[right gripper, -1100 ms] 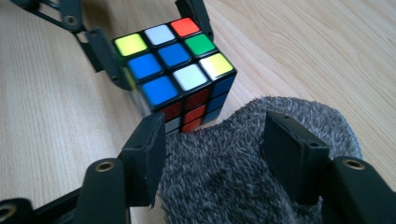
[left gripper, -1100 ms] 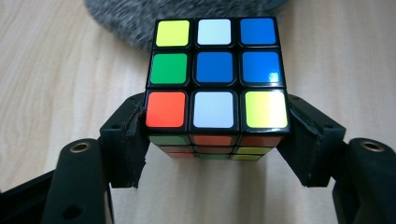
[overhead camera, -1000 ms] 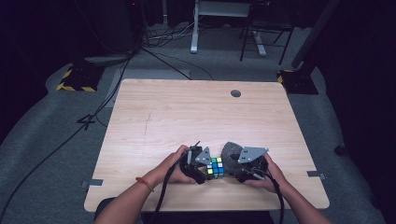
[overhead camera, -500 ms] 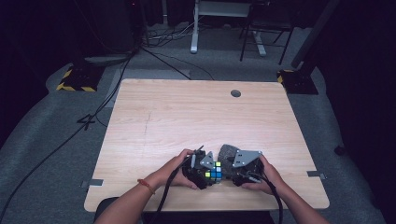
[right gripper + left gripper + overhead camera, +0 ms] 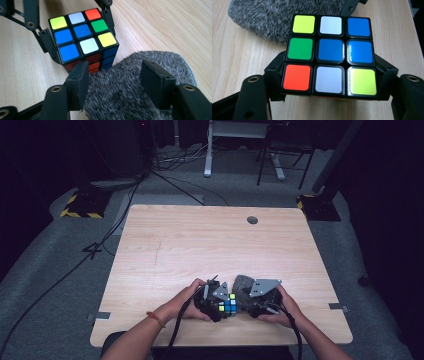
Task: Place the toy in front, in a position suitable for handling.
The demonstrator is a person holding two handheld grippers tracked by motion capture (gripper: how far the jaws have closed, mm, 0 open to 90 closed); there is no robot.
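A Rubik's cube (image 5: 330,52) with a scrambled top face sits on the wooden table (image 5: 200,250) near its front edge. My left gripper (image 5: 330,75) clamps the cube's near row from both sides; its jaws have just been closing, and its pads (image 5: 274,75) press on the cube. In the high view the cube (image 5: 227,306) lies between my two hands. Right behind it lies a grey fuzzy cloth (image 5: 120,85), which touches the cube's side. My right gripper (image 5: 117,75) is shut on that cloth, one jaw at each side of it.
The table's front edge (image 5: 220,340) runs just below both hands. A round cable hole (image 5: 252,220) sits at the far right of the tabletop. Cables (image 5: 165,175) and a desk frame (image 5: 240,140) stand on the floor beyond the table.
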